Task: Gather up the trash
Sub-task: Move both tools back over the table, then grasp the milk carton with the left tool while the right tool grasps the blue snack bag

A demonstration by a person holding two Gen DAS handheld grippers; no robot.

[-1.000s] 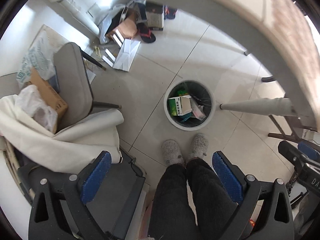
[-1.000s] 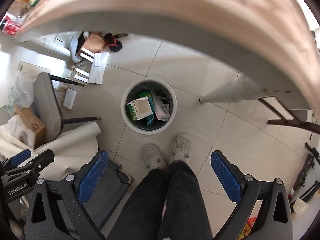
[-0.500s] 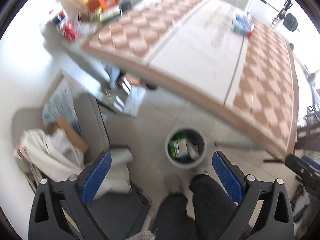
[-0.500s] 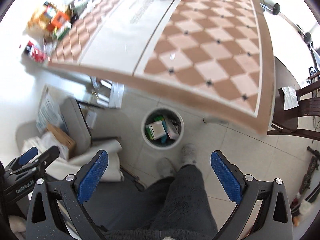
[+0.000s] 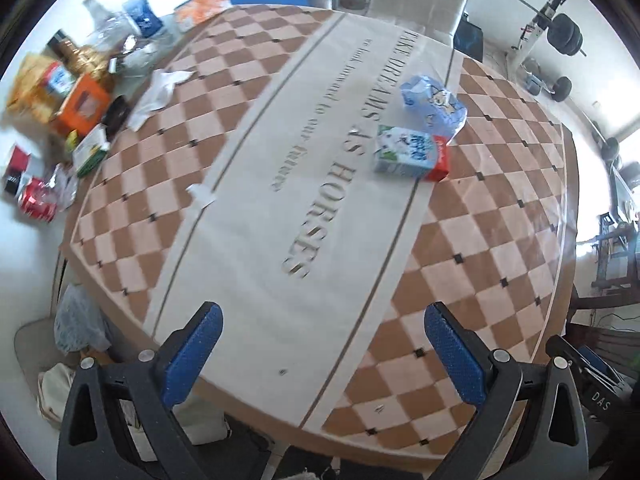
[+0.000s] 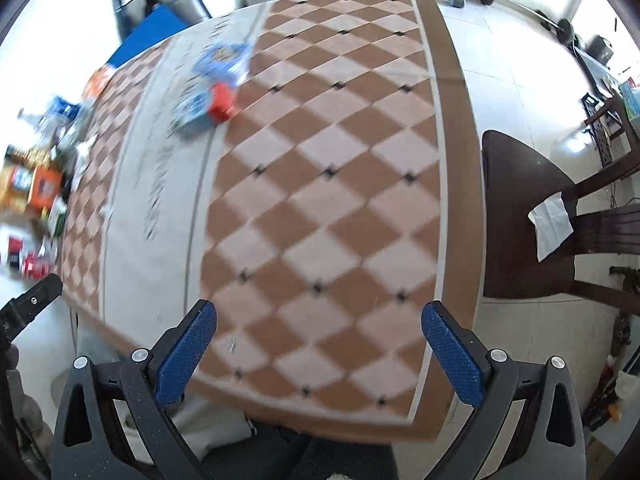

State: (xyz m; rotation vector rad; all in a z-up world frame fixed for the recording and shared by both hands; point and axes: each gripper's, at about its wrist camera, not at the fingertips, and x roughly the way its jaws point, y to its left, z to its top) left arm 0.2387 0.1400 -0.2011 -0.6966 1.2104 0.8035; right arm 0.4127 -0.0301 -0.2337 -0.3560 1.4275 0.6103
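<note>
A white and blue milk carton (image 5: pixel 405 151) lies on the checkered table (image 5: pixel 460 260), with a small red box (image 5: pixel 440 160) against it and a crumpled blue wrapper (image 5: pixel 434 100) just behind. The same group shows blurred in the right wrist view: carton (image 6: pixel 192 114), red box (image 6: pixel 221 106), wrapper (image 6: pixel 222 60). My left gripper (image 5: pixel 322 354) is open and empty above the table's near edge. My right gripper (image 6: pixel 320 354) is open and empty above the near right part of the table. The trash bin is out of view.
Cluttered items stand along the table's left end: an orange box (image 5: pixel 82 106), a red can (image 5: pixel 38 200), bottles (image 5: pixel 138 12), crumpled white paper (image 5: pixel 158 94). A dark wooden chair (image 6: pixel 532 216) with a white tissue (image 6: pixel 552 224) stands right of the table.
Both grippers have swung up from looking down at the floor bin and my legs to facing the tabletop. Both stay open and empty.
</note>
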